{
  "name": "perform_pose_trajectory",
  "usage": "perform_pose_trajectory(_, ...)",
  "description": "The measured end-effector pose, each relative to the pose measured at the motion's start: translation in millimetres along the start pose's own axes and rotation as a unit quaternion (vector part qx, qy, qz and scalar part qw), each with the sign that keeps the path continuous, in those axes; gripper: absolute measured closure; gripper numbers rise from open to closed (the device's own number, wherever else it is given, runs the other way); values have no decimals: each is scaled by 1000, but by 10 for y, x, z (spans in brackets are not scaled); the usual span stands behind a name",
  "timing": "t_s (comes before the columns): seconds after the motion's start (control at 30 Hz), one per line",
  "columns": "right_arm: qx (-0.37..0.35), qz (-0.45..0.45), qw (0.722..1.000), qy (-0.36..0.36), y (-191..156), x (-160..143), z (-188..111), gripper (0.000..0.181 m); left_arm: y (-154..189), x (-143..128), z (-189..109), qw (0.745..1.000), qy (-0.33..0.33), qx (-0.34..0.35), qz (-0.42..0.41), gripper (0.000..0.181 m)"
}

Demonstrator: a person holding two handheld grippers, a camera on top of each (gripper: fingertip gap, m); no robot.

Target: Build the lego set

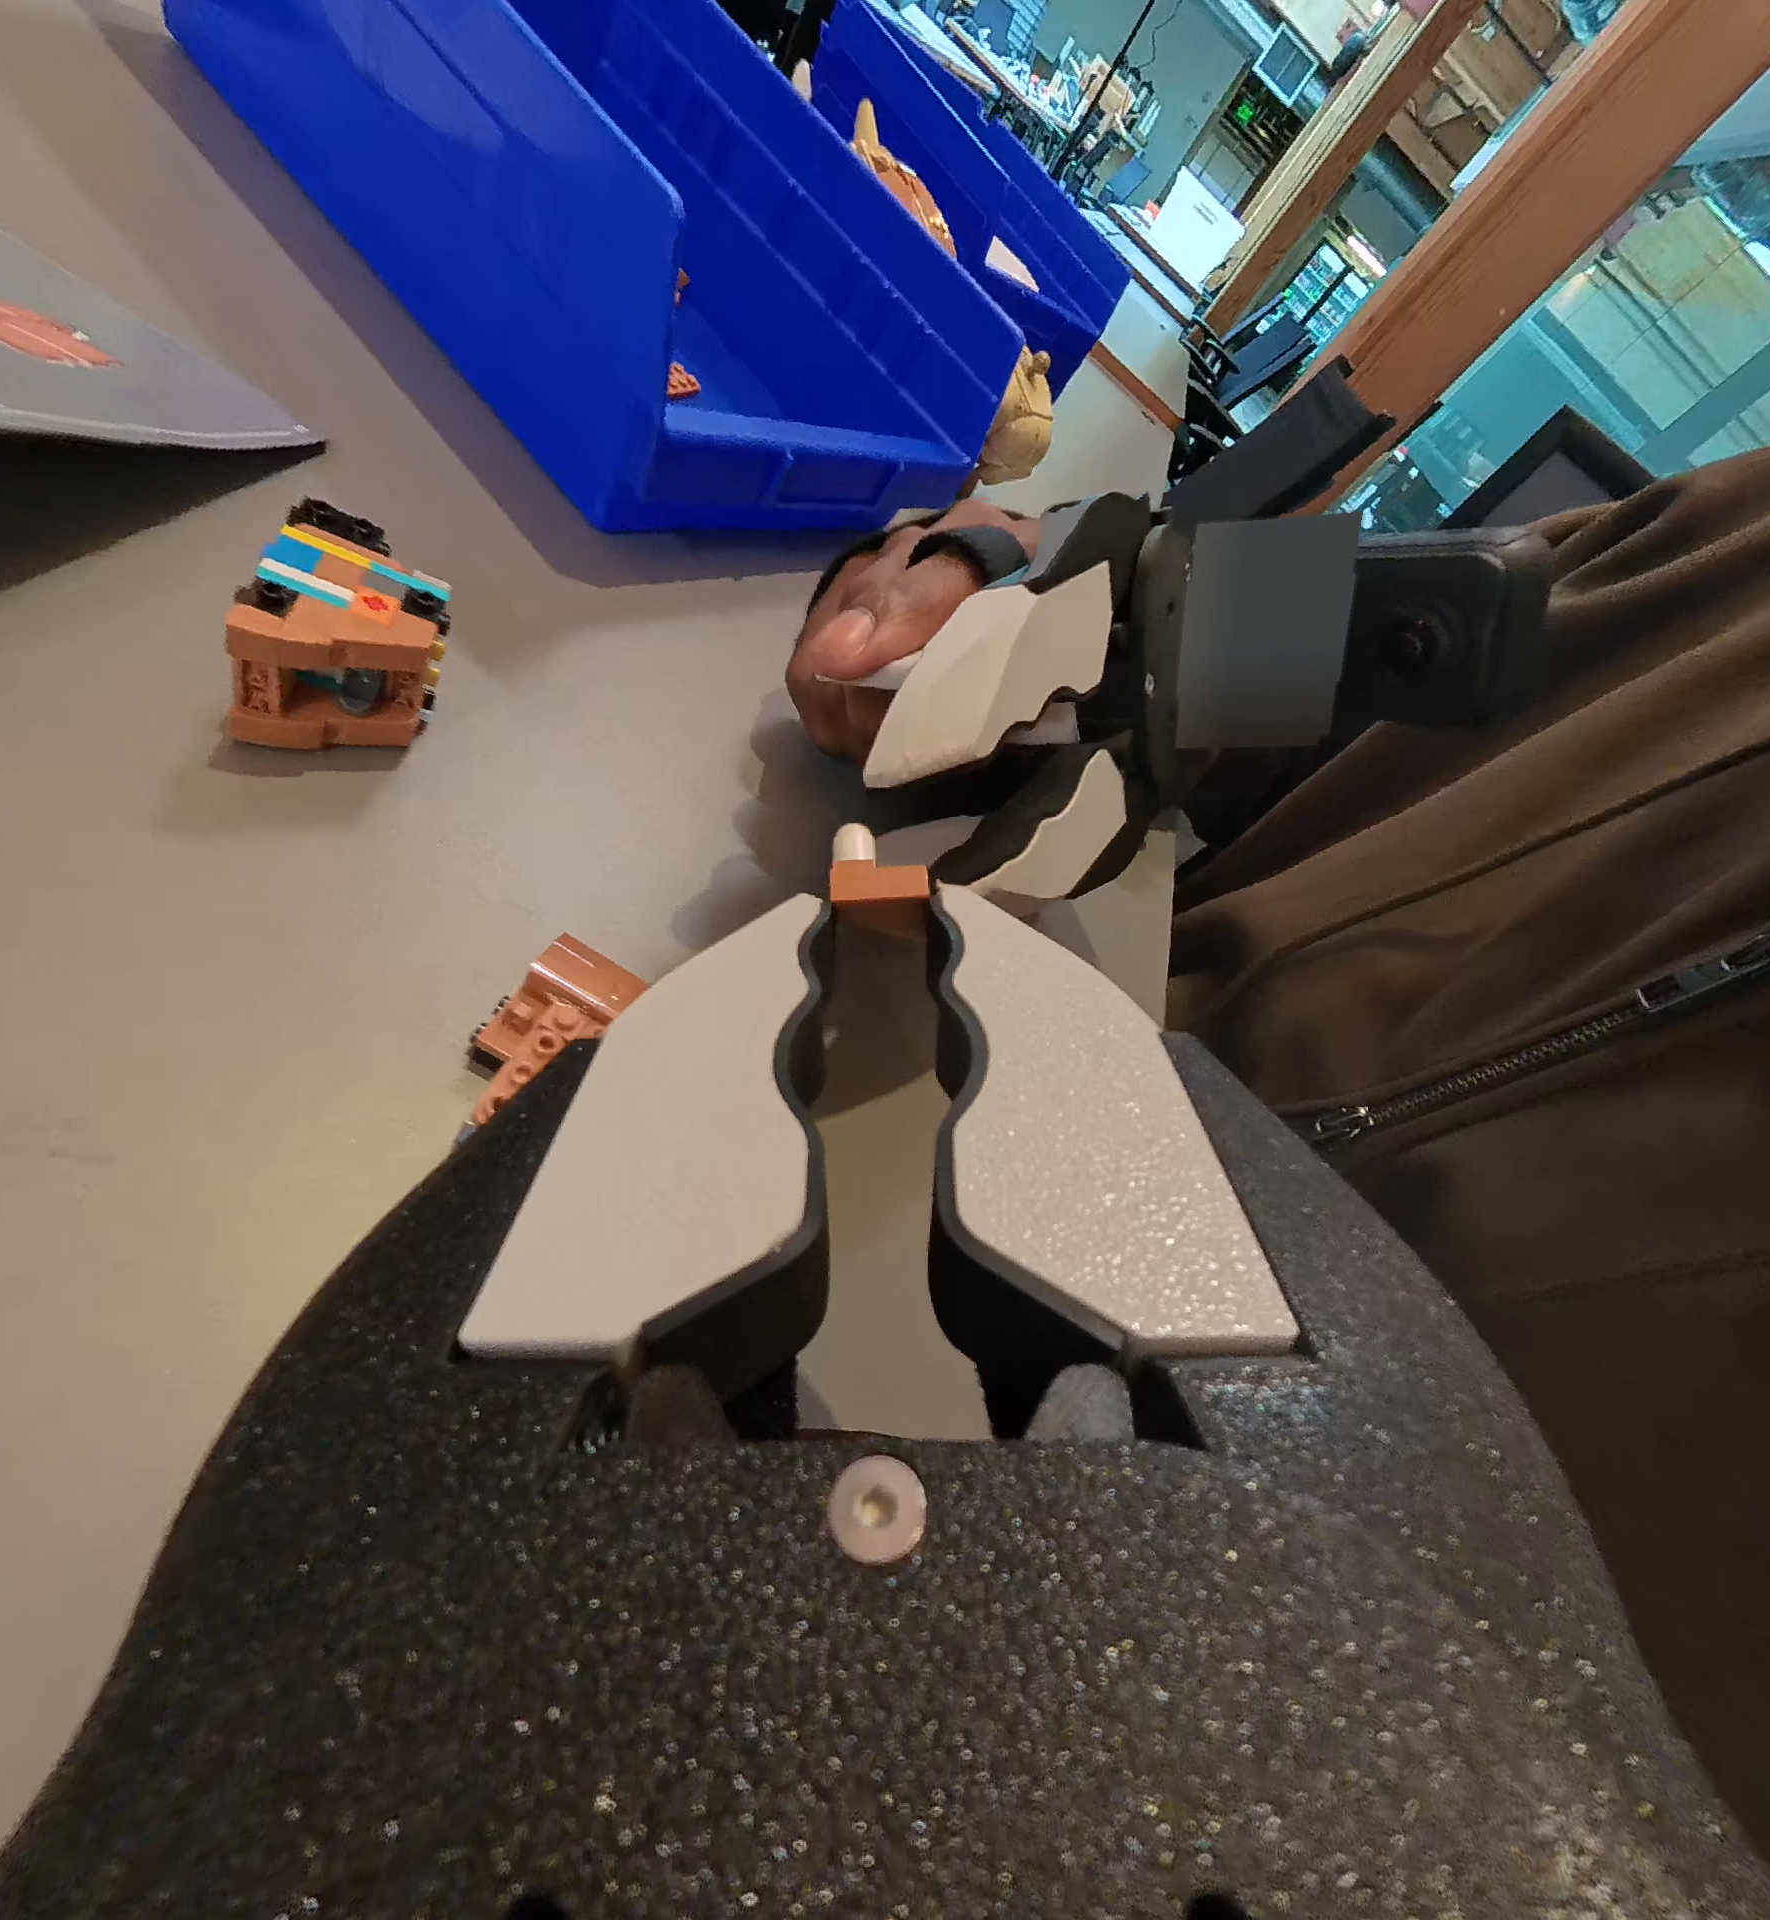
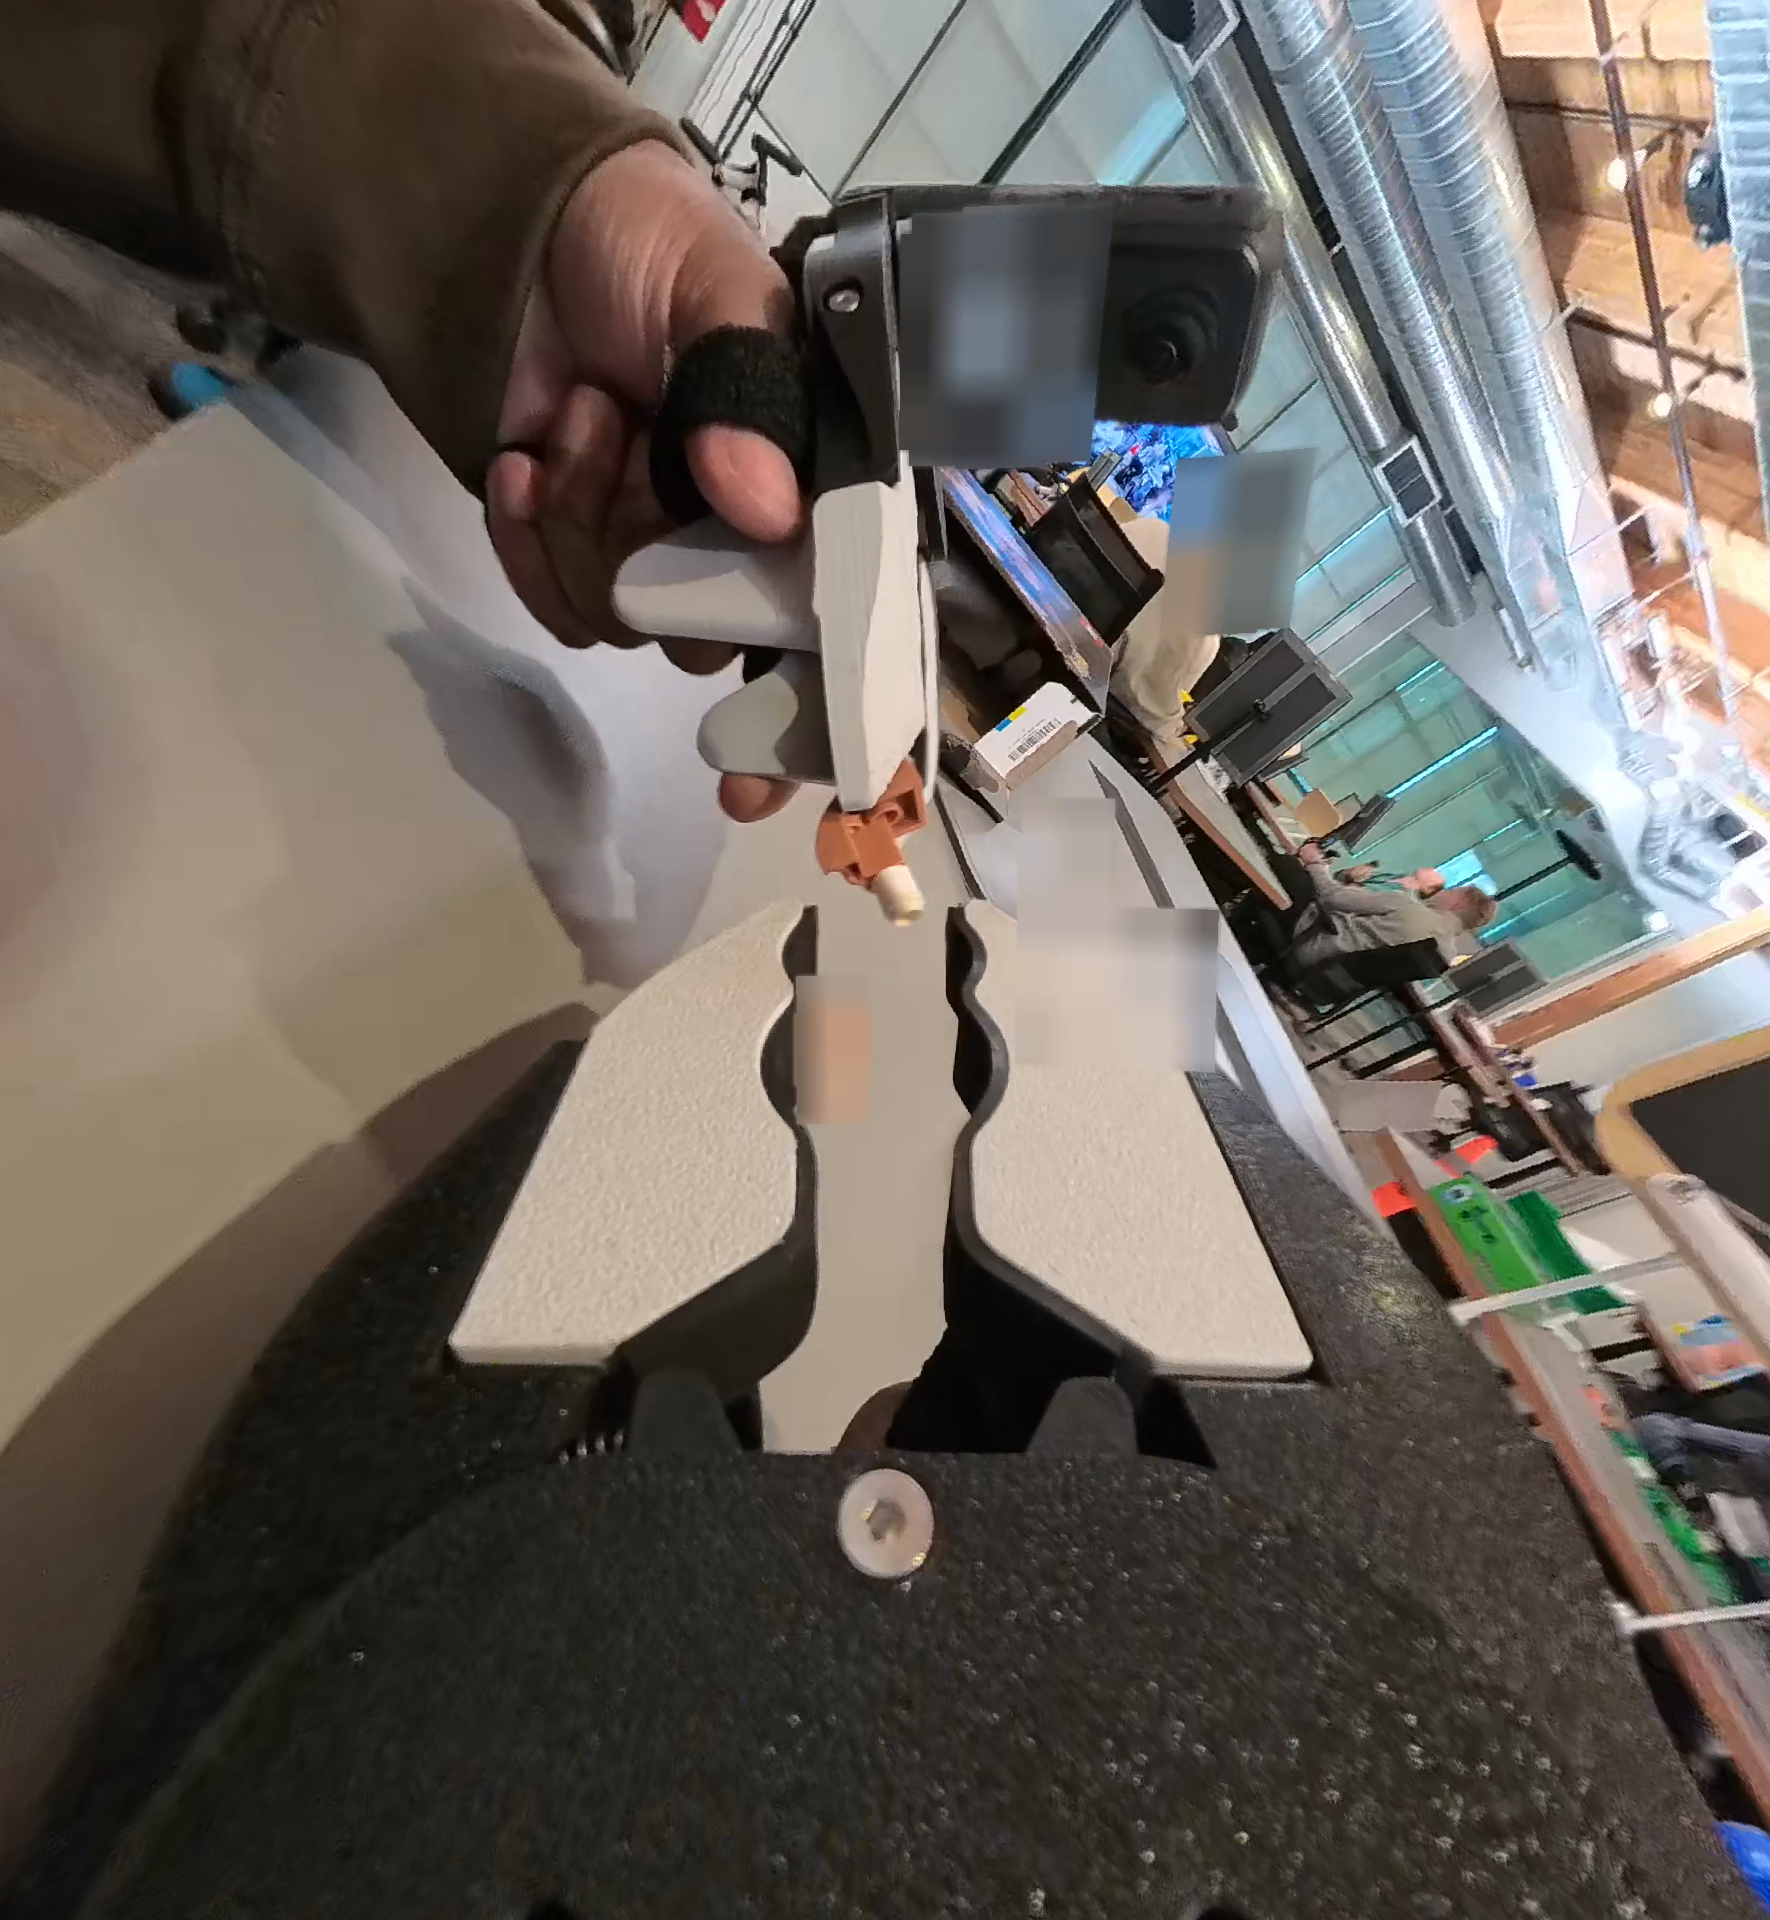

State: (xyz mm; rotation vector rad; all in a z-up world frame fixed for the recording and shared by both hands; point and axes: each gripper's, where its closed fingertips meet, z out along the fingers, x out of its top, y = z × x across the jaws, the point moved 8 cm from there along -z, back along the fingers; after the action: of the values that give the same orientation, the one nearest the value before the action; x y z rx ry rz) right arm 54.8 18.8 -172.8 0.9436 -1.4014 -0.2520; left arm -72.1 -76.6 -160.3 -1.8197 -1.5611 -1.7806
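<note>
My left gripper [image 1: 879, 906] is shut on a small brown brick [image 1: 879, 888] with a cream pin [image 1: 853, 844] sticking out of it, held above the grey table. My right gripper [image 1: 912, 821] is just beyond it, jaws apart and empty. In the right wrist view my right gripper [image 2: 881, 925] is open, its tips just short of the cream pin [image 2: 899, 896] on the brown brick [image 2: 865, 836] that the left gripper [image 2: 865, 800] pinches. A partly built brown model [image 1: 335, 634] stands on the table to the left. A second brown sub-assembly [image 1: 548, 1023] lies partly behind my left finger.
Two blue bins [image 1: 569, 229] stand at the back with brown and tan pieces [image 1: 1021, 416] in and beside them. A grey instruction booklet [image 1: 50, 353] lies at the far left. A person's brown jacket [image 1: 1483, 1039] fills the right side, past the table's edge. Both grippers' tips are close together, under 4 cm apart.
</note>
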Motion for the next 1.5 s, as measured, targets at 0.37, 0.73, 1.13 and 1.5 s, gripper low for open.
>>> perform_pose_trajectory(0.37, -41, 183, 981, 41, 413, -187, -101, 158, -403, 855, 151, 984, -46, -31, 170, 165)
perform_pose_trajectory(0.73, -106, 219, 969, 37, 751, -448, -17, 157, -741, 791, 222, 965, 45, -126, 224, 165)
perform_pose_trajectory(1.13, -55, 239, 965, 92, 778, -415, 100, 159, -771, 691, 130, 953, 70, -193, 225, 165)
perform_pose_trajectory(1.5, -17, 249, 963, 102, 722, -384, 81, 161, -736, 609, 203, 945, 61, -221, 233, 165)
